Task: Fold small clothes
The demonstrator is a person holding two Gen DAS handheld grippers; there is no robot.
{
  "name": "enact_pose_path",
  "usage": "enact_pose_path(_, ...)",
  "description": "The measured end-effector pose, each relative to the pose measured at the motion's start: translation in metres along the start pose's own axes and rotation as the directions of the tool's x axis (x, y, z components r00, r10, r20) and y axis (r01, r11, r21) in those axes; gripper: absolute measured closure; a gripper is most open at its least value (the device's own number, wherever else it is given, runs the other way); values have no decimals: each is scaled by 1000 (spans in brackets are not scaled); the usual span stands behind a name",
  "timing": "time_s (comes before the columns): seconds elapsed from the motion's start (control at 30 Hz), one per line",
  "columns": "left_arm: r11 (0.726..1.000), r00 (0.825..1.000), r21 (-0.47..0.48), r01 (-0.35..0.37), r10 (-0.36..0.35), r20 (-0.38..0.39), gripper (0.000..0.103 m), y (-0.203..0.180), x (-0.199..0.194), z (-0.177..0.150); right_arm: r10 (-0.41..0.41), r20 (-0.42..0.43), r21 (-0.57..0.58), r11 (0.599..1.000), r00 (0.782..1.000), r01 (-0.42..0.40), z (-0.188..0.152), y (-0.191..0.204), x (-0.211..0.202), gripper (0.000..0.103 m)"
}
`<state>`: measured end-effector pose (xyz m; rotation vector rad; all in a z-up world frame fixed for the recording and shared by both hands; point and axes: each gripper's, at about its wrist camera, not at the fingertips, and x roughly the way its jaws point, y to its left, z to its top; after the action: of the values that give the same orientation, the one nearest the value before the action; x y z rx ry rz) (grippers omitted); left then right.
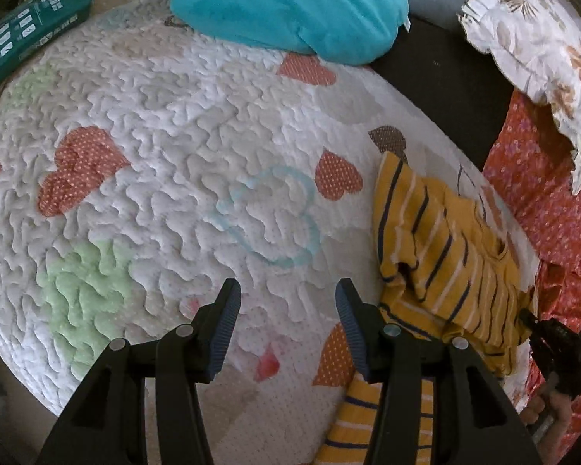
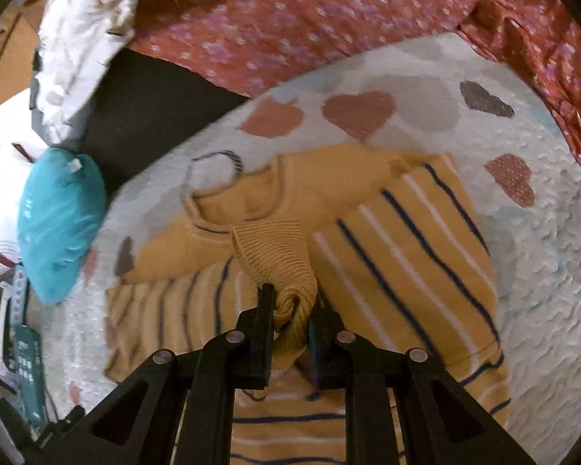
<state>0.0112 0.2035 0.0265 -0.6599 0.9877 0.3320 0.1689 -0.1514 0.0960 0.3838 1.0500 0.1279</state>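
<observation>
A small yellow top with navy and white stripes lies on a white quilt with coloured hearts. My right gripper is shut on the top's ribbed yellow cuff, which bunches between the jaws above the garment. In the left wrist view the same top lies crumpled at the right of the quilt. My left gripper is open and empty over bare quilt, just left of the top. The right gripper's black body shows at the far right.
A teal cushion lies at the quilt's far edge. A red flowered cloth and a white leaf-print cloth lie beyond the top. A green packet sits at the far left.
</observation>
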Motion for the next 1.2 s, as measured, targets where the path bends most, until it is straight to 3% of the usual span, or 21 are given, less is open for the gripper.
enact_pose_path(0.17, 1000, 1000, -25, 0, -1, -20, 53, 3, 5, 1, -28, 12, -74, 997, 1000, 28, -6, -3, 3, 84)
enact_pose_path(0.27, 999, 999, -42, 18, -19, -39, 53, 5, 8, 2, -68, 38, -197, 978, 997, 74, -11, 16, -4, 87)
enact_pose_path(0.33, 998, 999, -58, 18, -19, -27, 53, 9, 7, 7, -23, 47, -231, 972, 999, 33, -12, 32, -14, 87)
enact_pose_path(0.43, 987, 998, -156, -26, 35, 56, 53, 36, -13, 20, 148, 11, -224, 964, 989, -142, -8, 74, -32, 88)
enact_pose_path(0.47, 977, 993, -203, -68, 86, 82, 53, 50, -20, 23, 222, -16, -221, 950, 975, -220, -9, 94, -34, 87)
enact_pose_path(0.53, 947, 981, -291, -135, 169, 95, 53, 78, -30, 26, 364, -94, -198, 906, 927, -375, -14, 141, -31, 87)
enact_pose_path(0.57, 931, 979, -338, -141, 182, 90, 53, 92, -33, 26, 426, -137, -177, 878, 894, -445, -19, 165, -27, 87)
enact_pose_path(0.6, 909, 980, -395, -133, 180, 85, 53, 111, -36, 24, 502, -200, -155, 832, 841, -533, -29, 201, -20, 84)
enact_pose_path(0.63, 894, 980, -430, -128, 180, 83, 53, 122, -39, 23, 541, -244, -150, 799, 805, -582, -37, 227, -16, 83)
enact_pose_path(0.67, 878, 979, -462, -127, 185, 84, 53, 132, -42, 21, 571, -285, -151, 767, 770, -624, -48, 253, -13, 80)
enact_pose_path(0.7, 859, 977, -498, -121, 191, 91, 53, 143, -47, 20, 600, -334, -158, 725, 727, -671, -64, 286, -9, 68)
enact_pose_path(0.77, 825, 973, -557, -94, 196, 126, 53, 160, -59, 16, 616, -392, -197, 669, 684, -716, -84, 323, -8, 51)
enact_pose_path(0.83, 818, 965, -570, -77, 204, 163, 53, 163, -69, 15, 606, -392, -278, 640, 693, -717, -98, 343, -14, 48)
enact_pose_path(0.9, 846, 962, -530, -60, 190, 194, 52, 152, -74, 17, 579, -367, -328, 652, 729, -683, -97, 334, -17, 44)
enact_pose_path(0.93, 873, 963, -486, -51, 171, 206, 52, 139, -75, 20, 556, -350, -340, 674, 754, -655, -94, 320, -16, 43)
enact_pose_path(1.0, 929, 972, -368, -17, 102, 211, 49, 105, -68, 26, 479, -293, -356, 749, 828, -559, -78, 278, -9, 43)
enact_pose_path(1.07, 965, 985, -259, 45, -1, 170, 45, 75, -56, 28, 363, -239, -343, 836, 901, -428, -58, 219, 3, 43)
enact_pose_path(1.13, 979, 990, -155, 131, -121, 72, 45, 37, -33, 28, 272, -197, -290, 902, 942, -321, -46, 160, 7, 43)
enact_pose_path(1.2, 977, 978, -78, 200, -204, -39, 45, -7, -6, 23, 220, -160, -196, 948, 962, -249, -38, 96, 5, 43)
